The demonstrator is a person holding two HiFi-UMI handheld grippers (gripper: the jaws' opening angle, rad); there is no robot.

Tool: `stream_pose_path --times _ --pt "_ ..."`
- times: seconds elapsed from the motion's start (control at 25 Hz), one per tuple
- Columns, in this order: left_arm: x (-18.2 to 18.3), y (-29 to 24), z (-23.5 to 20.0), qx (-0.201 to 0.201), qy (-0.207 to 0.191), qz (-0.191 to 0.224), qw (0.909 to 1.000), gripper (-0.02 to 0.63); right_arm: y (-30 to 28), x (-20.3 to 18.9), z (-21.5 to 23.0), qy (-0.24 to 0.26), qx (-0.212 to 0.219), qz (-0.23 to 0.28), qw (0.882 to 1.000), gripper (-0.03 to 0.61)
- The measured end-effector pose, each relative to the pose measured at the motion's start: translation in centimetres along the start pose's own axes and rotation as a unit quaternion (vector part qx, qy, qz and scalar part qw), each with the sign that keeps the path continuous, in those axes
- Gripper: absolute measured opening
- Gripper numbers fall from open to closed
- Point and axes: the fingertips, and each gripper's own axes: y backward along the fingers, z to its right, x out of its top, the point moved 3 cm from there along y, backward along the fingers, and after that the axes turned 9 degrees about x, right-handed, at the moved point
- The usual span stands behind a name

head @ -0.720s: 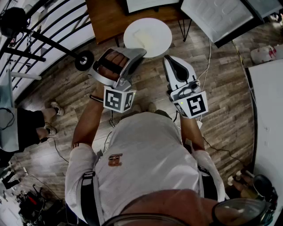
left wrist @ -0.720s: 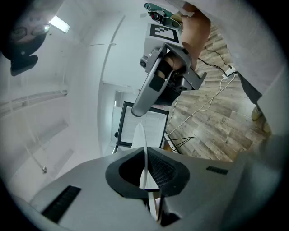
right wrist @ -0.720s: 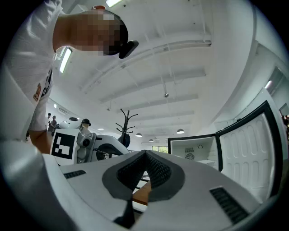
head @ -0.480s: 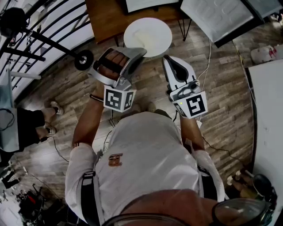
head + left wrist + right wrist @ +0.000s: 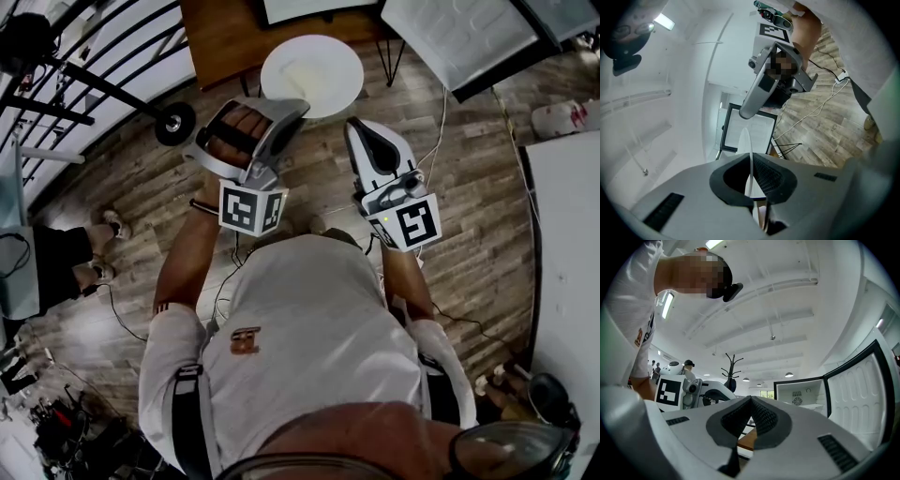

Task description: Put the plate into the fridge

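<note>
Now, round white plate (image 5: 312, 75), thin rim pinched by L claw (image 5: 752, 187), R claw (image 5: 751, 401) pressed together

Fridge (image 5: 802, 394) open, cavity faces tools, mouth unblocked. Fridge door (image 5: 459, 42) swung wide at right of fridge, bars that side. Brown bench (image 5: 220, 42) under fridge and at its left; edge lies between tools and cavity. Plate (image 5: 312, 75), clamped in left tool (image 5: 292, 108), fills gap before fridge. Right tool (image 5: 356, 129), jaws together, just beside plate. Wheeled black rack (image 5: 175, 122) well left of fridge. Floor (image 5: 487, 187) before fridge free, only cables (image 5: 441, 122).
</note>
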Motion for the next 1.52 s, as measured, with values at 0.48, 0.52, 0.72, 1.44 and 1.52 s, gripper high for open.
stream_pose_path --times 0.48,0.52,0.72,1.44,1.52 --pt "1.2 -3.4 0.2 0.008 -0.003 -0.028 0.9996 0.026 1.9 -0.5 3.6 -0.006 0.022 0.006 1.000 0.032" --pt "1.4 -3.7 0.2 0.010 -0.002 -0.031 0.9995 0.026 2.2 -0.5 3.8 -0.005 0.025 0.007 1.000 0.032" --pt "2.4 -4.9 0.9 0.013 0.000 -0.039 0.9992 0.026 3.3 -0.9 5.3 -0.005 0.031 0.009 0.999 0.032" --pt "-1.2 -10.9 0.2 0.017 -0.001 -0.027 0.9995 0.026 0.3 -2.0 10.3 0.015 0.019 0.001 1.000 0.032" --pt "-2.2 -12.3 -0.2 0.018 0.001 -0.023 0.9996 0.026 -0.8 -2.2 11.8 0.016 0.015 -0.002 1.000 0.032"
